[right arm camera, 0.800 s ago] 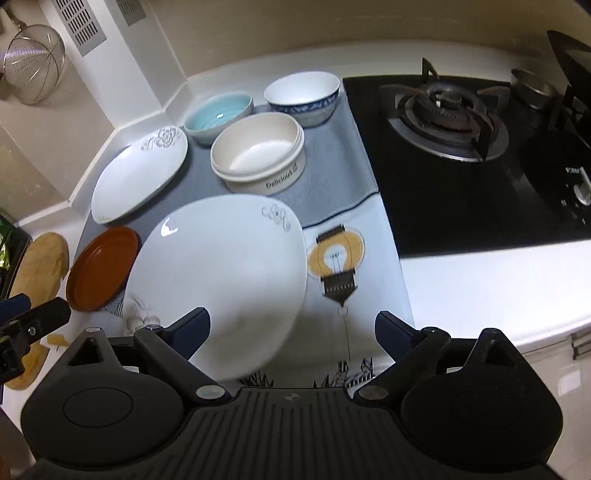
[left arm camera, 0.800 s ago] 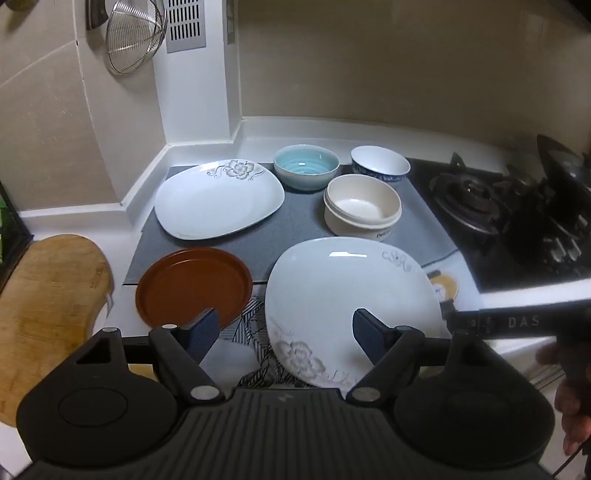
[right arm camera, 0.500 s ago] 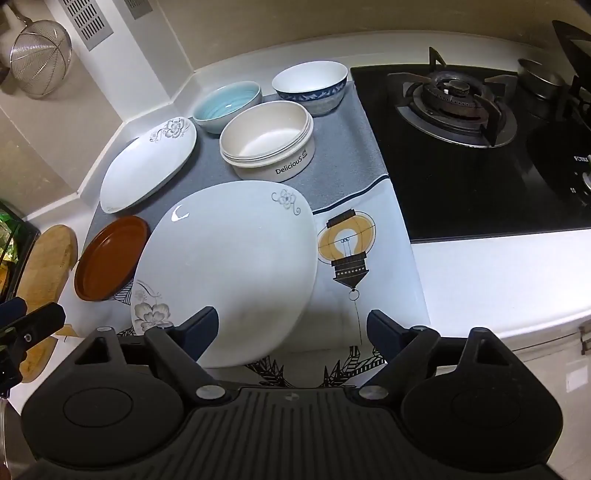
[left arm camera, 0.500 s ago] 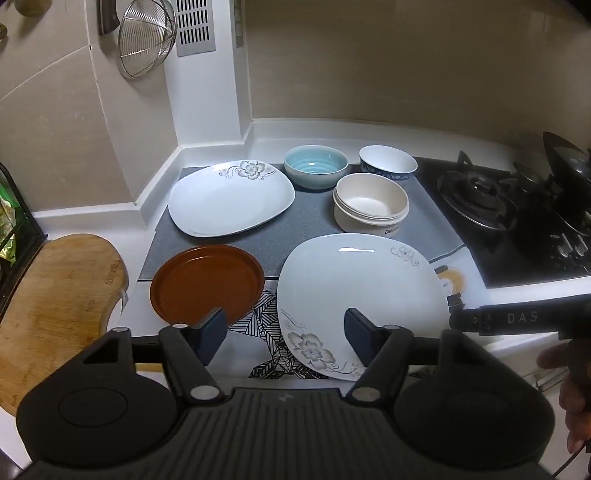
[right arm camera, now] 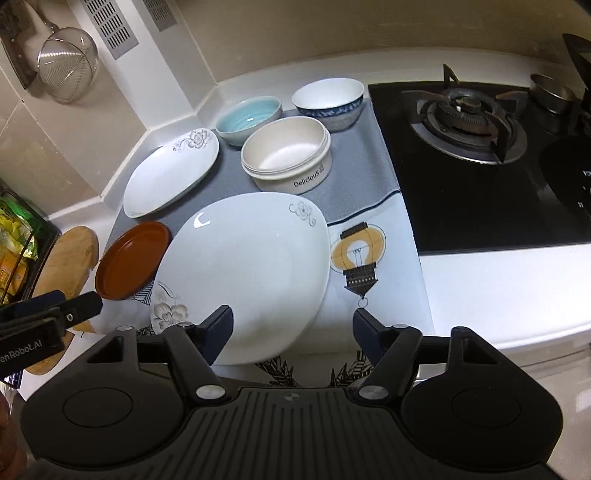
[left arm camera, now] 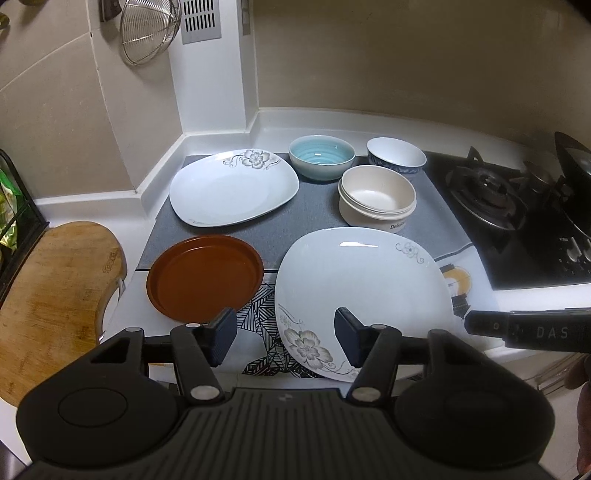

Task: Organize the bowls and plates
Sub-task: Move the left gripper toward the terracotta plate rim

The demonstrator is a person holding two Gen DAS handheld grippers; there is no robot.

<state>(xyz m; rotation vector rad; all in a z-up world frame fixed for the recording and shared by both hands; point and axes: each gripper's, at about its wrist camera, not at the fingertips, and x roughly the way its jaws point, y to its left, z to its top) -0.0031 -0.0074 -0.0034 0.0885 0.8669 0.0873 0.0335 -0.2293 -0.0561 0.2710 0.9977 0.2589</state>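
A large white flowered plate [left arm camera: 358,291] [right arm camera: 243,273] lies nearest on the mat, with a brown plate [left arm camera: 205,275] [right arm camera: 129,264] to its left. A second white flowered plate [left arm camera: 231,188] [right arm camera: 171,173] lies behind. A blue bowl [left arm camera: 321,157] [right arm camera: 249,118], a white bowl with blue pattern [left arm camera: 395,155] [right arm camera: 328,99] and stacked cream bowls [left arm camera: 376,194] [right arm camera: 286,155] stand at the back. My left gripper [left arm camera: 284,338] is open and empty above the near plate's left edge. My right gripper [right arm camera: 291,332] is open and empty above that plate's near right edge.
A black gas hob [right arm camera: 480,147] with a burner lies to the right. A wooden cutting board [left arm camera: 51,291] lies to the left. A wire strainer [left arm camera: 147,33] hangs on the wall. The counter edge [right arm camera: 517,325] runs at the near right.
Both grippers have drawn back and risen a little, so the dishes look smaller and further off. Both stay open and empty. No dish has moved.
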